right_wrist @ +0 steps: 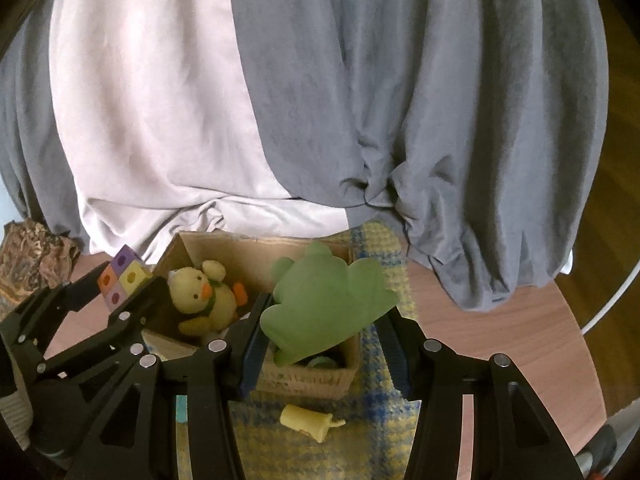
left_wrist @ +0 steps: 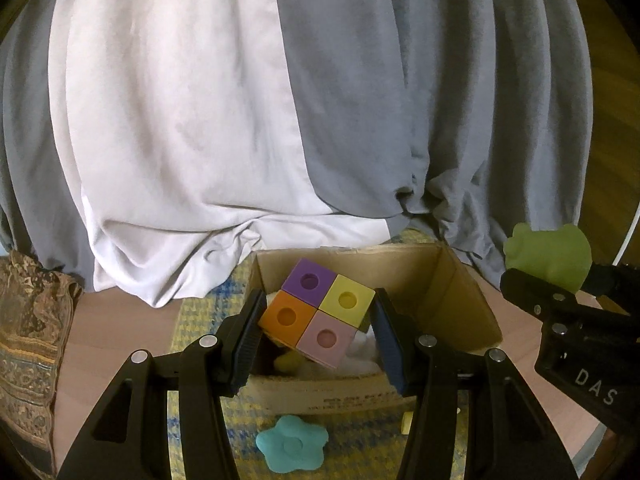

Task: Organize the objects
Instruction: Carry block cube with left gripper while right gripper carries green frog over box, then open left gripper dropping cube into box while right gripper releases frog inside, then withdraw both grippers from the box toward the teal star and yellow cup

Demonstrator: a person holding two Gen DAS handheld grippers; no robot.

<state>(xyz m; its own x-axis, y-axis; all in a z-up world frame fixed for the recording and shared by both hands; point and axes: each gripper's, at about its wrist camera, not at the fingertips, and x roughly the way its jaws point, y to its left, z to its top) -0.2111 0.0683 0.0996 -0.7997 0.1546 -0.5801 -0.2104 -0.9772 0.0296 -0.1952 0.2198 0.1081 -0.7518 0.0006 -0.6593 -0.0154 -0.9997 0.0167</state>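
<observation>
My left gripper point(left_wrist: 318, 320) is shut on a four-colour cube block point(left_wrist: 316, 308) of purple, yellow, orange and pink, and holds it above the open cardboard box point(left_wrist: 464, 304). My right gripper point(right_wrist: 326, 320) is shut on a soft green toy point(right_wrist: 326, 308) and holds it over the right part of the same box point(right_wrist: 304, 380). The cube point(right_wrist: 122, 278) and the left gripper also show at the left of the right wrist view. The green toy point(left_wrist: 548, 246) shows at the right of the left wrist view. A yellow plush chick point(right_wrist: 204, 296) lies in the box.
The box stands on a yellow and blue checked mat point(right_wrist: 360, 440) on a round wooden table point(right_wrist: 500, 320). A teal flower shape point(left_wrist: 292, 444) and a pale yellow bottle-shaped toy point(right_wrist: 310, 426) lie on the mat in front of the box. Grey and white curtains point(left_wrist: 240, 120) hang behind. A patterned cushion point(left_wrist: 28, 340) is at the left.
</observation>
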